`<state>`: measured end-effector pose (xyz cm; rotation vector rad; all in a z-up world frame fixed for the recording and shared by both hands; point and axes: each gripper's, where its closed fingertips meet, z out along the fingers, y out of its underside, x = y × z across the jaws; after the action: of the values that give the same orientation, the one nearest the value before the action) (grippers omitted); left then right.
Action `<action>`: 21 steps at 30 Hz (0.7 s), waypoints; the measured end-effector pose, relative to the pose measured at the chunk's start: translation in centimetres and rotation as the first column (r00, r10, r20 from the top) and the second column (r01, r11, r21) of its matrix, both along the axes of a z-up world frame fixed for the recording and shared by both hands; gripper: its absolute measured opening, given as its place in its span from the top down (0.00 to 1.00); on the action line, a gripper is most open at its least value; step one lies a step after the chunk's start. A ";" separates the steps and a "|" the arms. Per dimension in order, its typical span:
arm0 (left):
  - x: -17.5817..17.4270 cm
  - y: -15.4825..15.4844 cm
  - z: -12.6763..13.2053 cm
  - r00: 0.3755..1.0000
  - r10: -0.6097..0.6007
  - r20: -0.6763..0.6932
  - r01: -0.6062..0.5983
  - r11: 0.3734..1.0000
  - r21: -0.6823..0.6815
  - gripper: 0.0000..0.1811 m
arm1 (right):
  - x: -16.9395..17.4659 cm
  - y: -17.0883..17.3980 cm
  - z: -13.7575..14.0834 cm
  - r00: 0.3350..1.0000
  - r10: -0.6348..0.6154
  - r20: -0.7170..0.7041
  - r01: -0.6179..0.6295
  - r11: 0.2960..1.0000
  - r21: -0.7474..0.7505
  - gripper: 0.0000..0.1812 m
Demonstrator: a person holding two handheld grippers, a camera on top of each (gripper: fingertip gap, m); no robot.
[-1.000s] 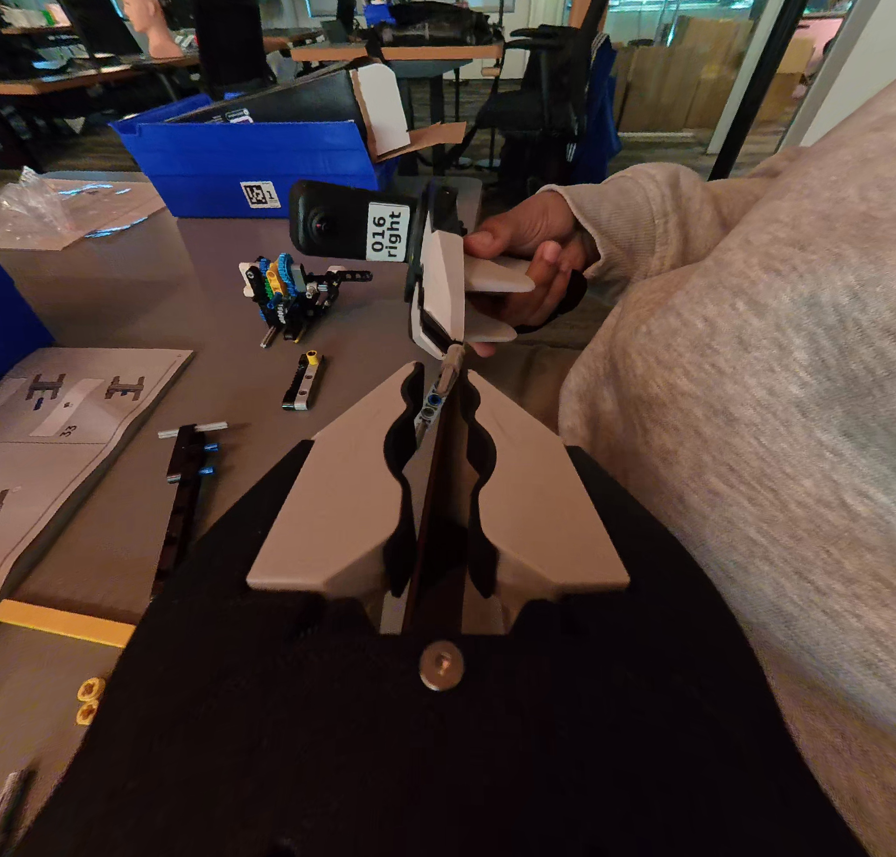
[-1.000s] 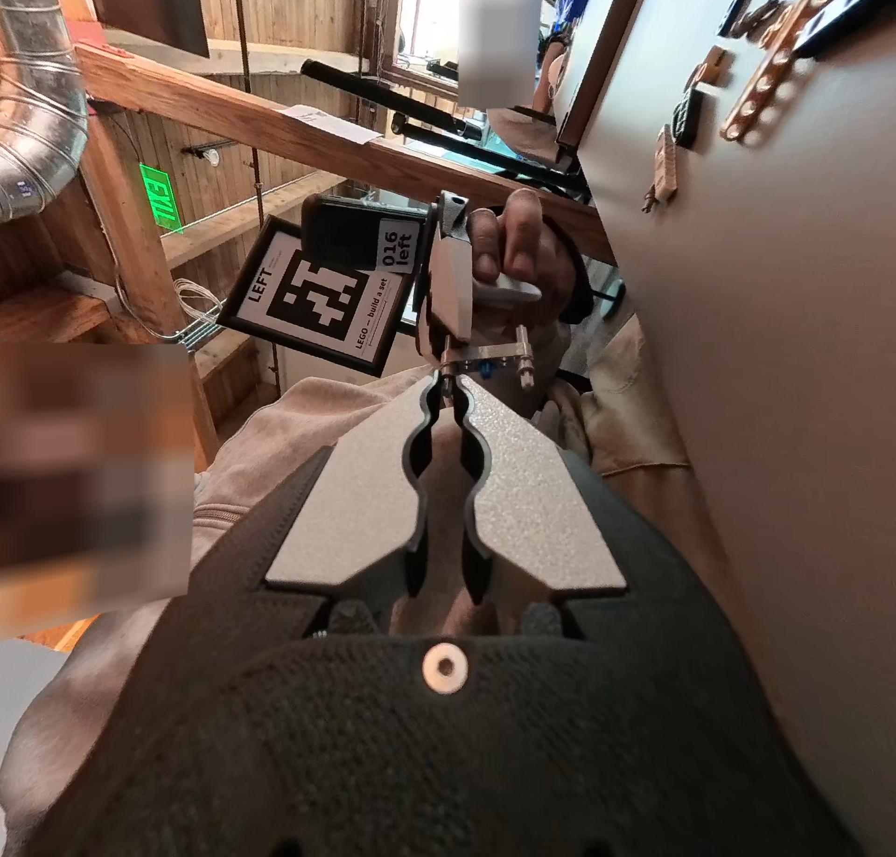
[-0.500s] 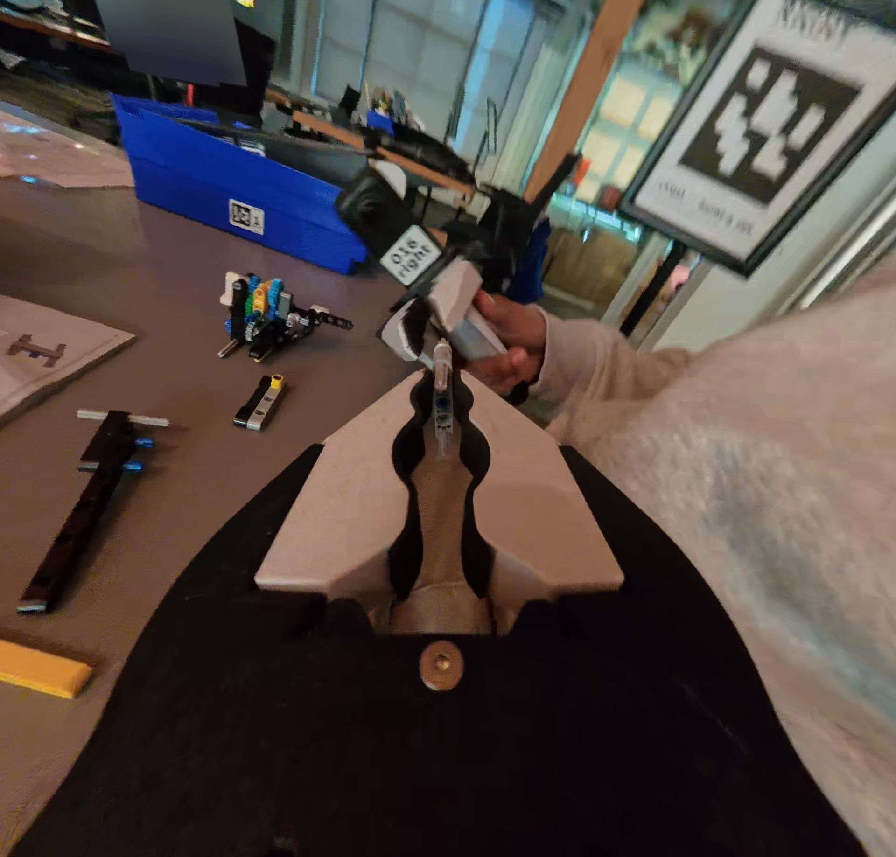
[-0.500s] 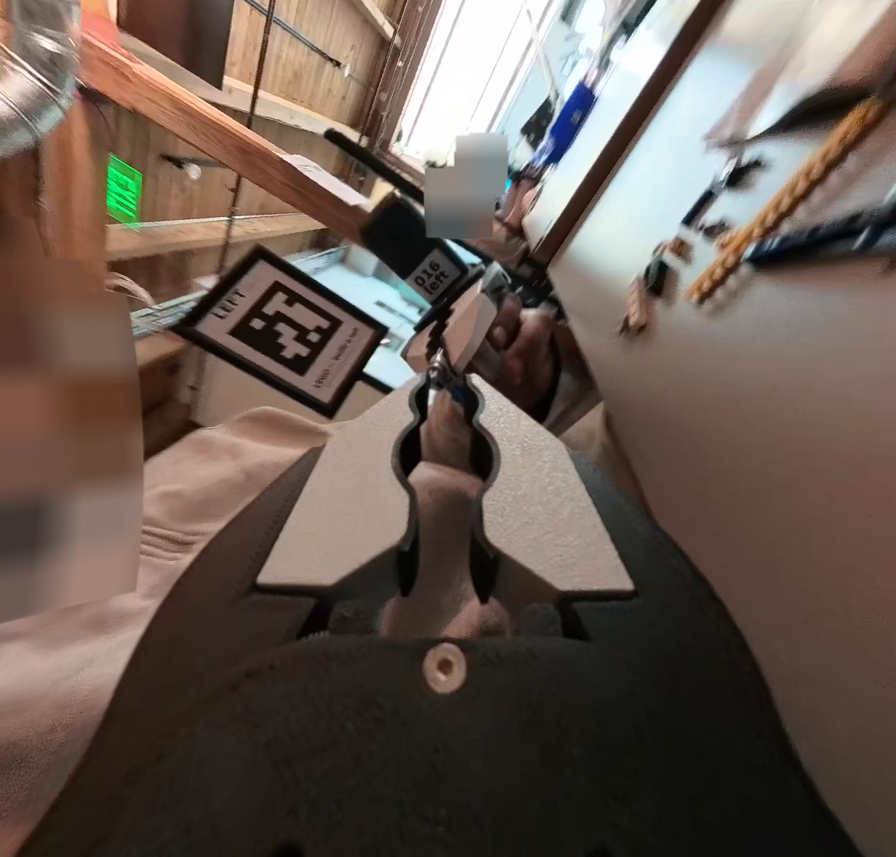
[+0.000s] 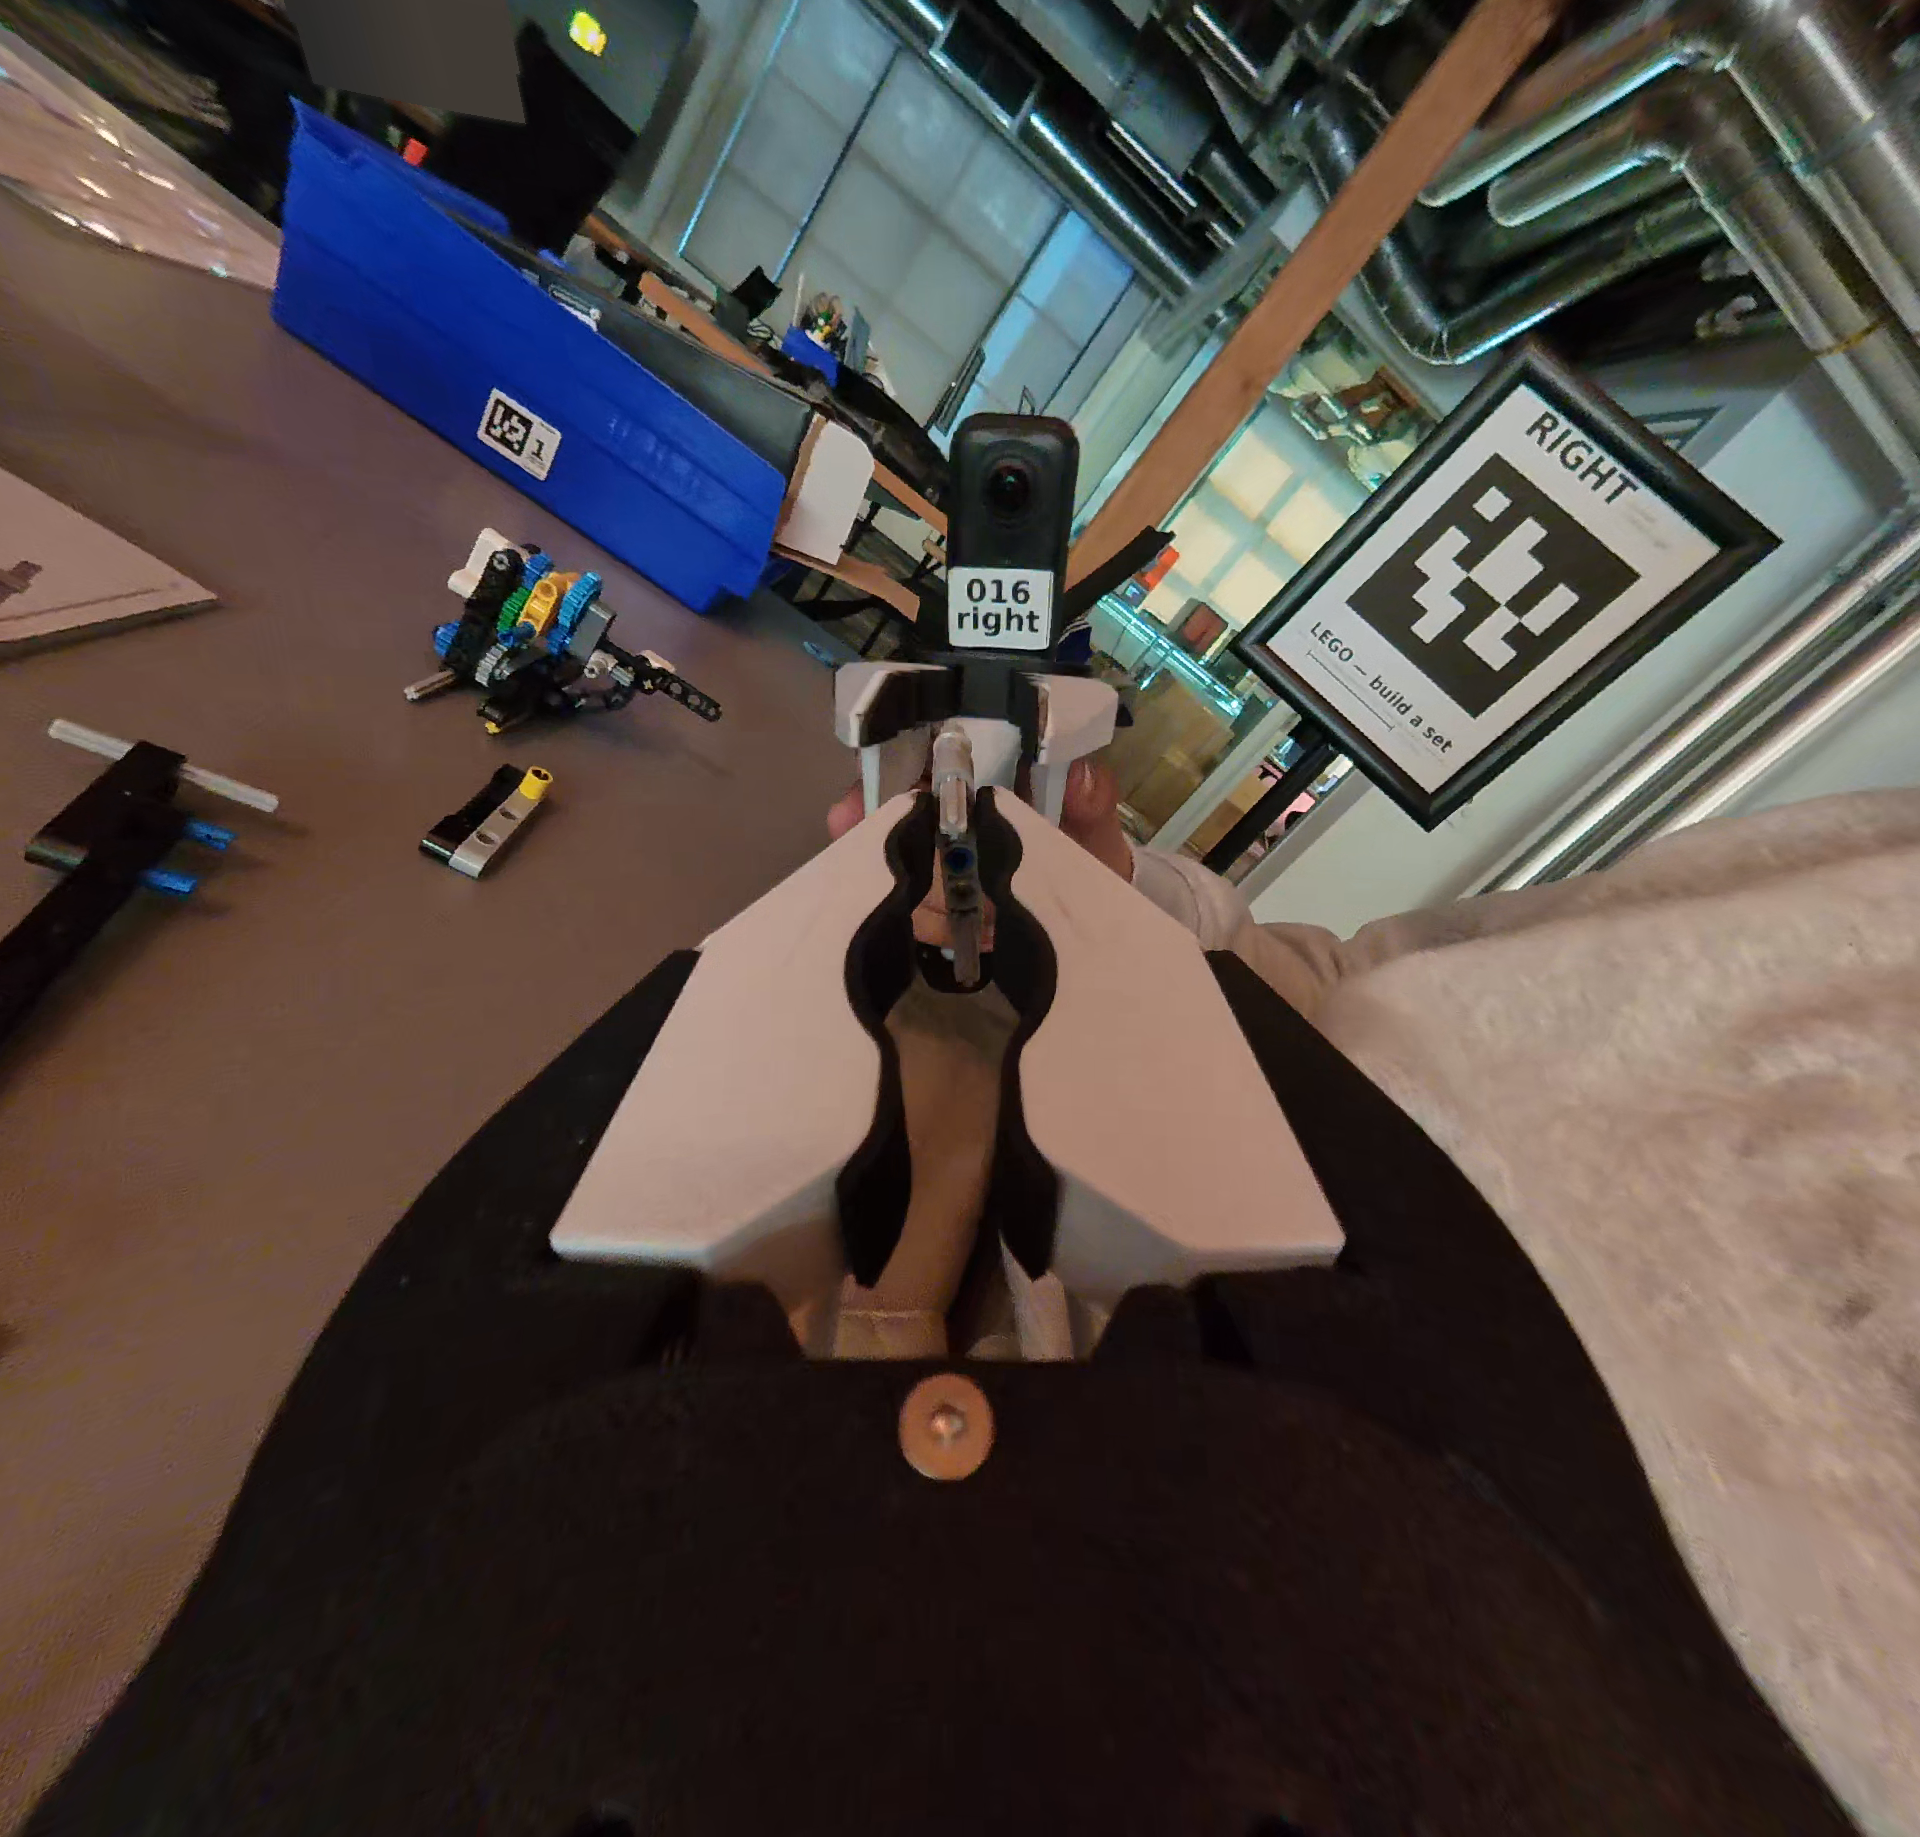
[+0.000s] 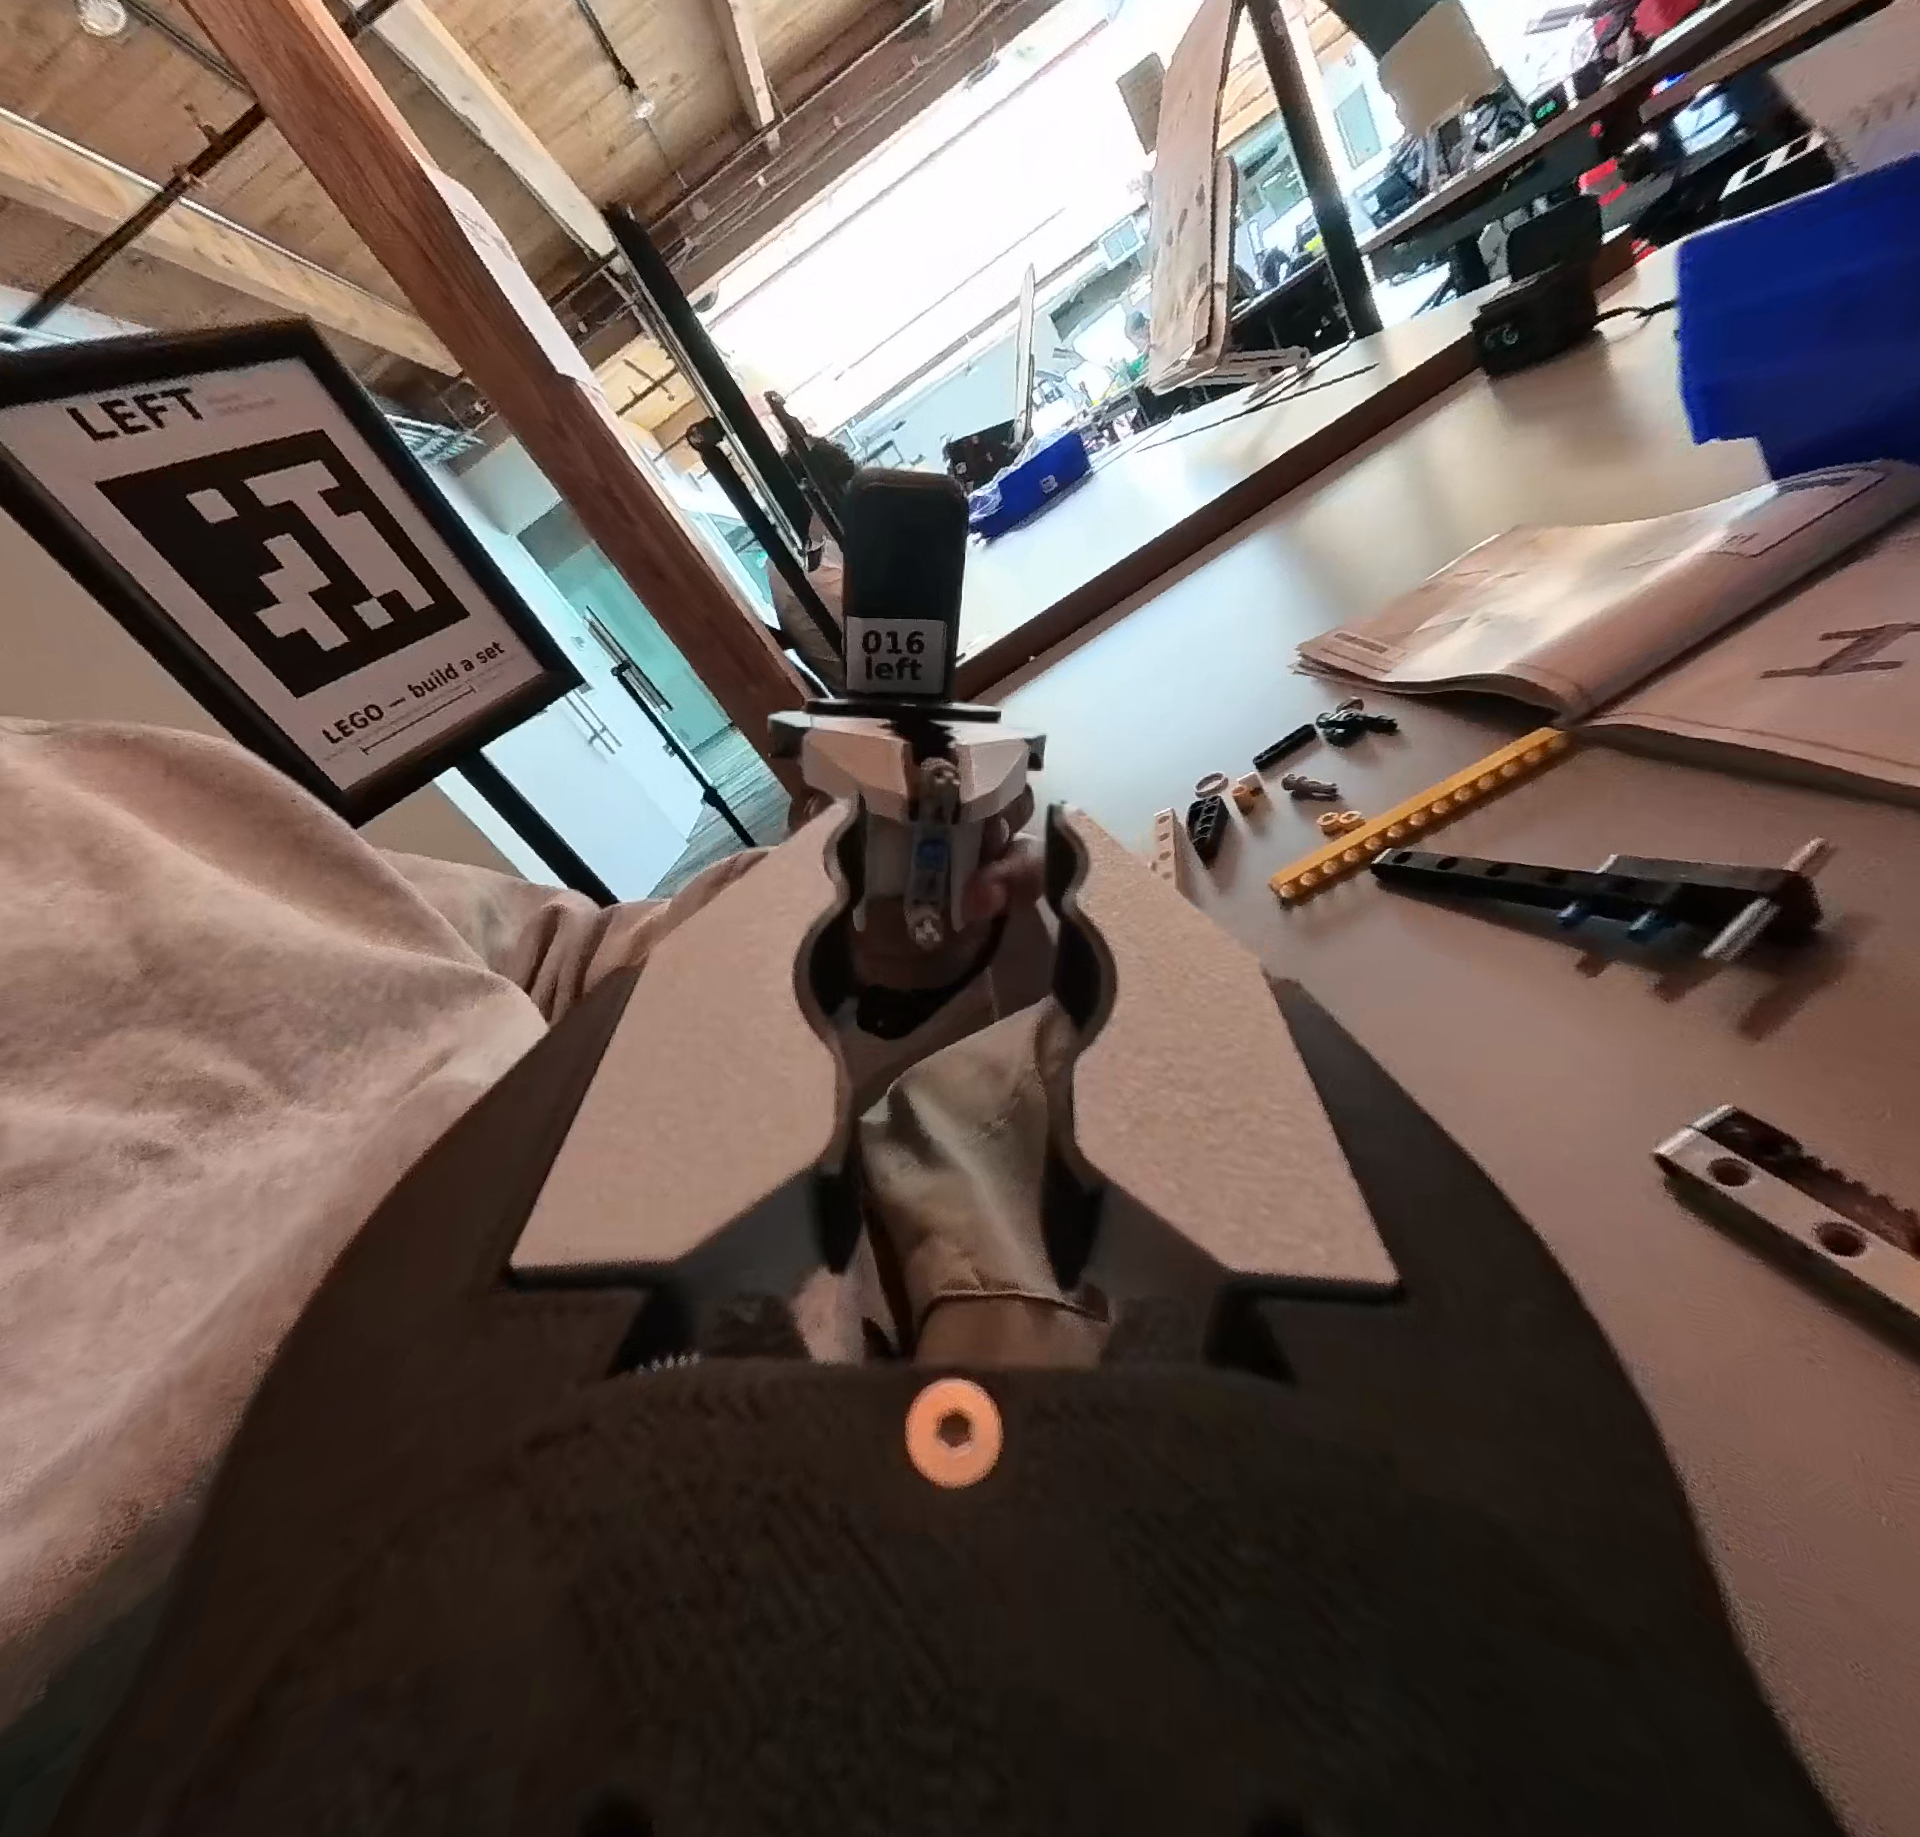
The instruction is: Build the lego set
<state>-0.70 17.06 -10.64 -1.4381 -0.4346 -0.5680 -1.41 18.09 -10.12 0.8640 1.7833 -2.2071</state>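
My left gripper (image 5: 954,816) is shut on a small grey lego beam with a blue pin (image 5: 958,878) and holds it in the air off the table's edge. The beam also shows in the right wrist view (image 6: 928,857), standing on end in the left gripper. My right gripper (image 6: 956,837) is open and empty, and faces the left one head on. In the left wrist view the right gripper (image 5: 971,722) has a finger on either side of the beam's far tip. A multicoloured lego assembly (image 5: 540,634) stands on the brown table (image 5: 312,956).
On the table lie a black beam with blue pins (image 6: 1590,883), a yellow beam (image 6: 1423,811), a small black, grey and yellow piece (image 5: 483,821), a grey strip (image 6: 1797,1226), small loose parts (image 6: 1299,748), an open booklet (image 6: 1610,624) and a blue bin (image 5: 499,374). Framed marker signs (image 6: 281,561) stand behind. The tips of both grippers are at nearly the same place. My right tips are roughly 15 centimeters from the multicoloured lego assembly (image 5: 540,634).
Both grippers have swung round and now face each other squarely. My right gripper has opened from nearly shut at the beam. The left gripper still holds the beam.
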 end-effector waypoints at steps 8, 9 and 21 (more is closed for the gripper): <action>0.6 0.6 -0.7 0.999 -0.042 0.012 0.043 0.998 -0.040 0.98 | 0.5 -0.9 -0.9 0.999 0.039 0.010 -0.039 0.999 0.038 0.94; 0.6 0.6 -1.1 0.999 -0.052 0.012 0.052 0.997 -0.056 0.98 | 0.5 -0.9 -0.8 0.999 0.043 0.013 -0.043 0.999 0.026 0.96; 0.8 0.7 -1.2 0.998 -0.068 0.018 0.069 0.995 -0.070 0.98 | 0.6 -0.9 -0.9 0.997 0.076 0.032 -0.077 0.997 0.021 0.97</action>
<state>0.13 17.74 -11.86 -1.5214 -0.4220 -0.6248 -0.76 17.15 -11.00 0.8156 1.7991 -2.1193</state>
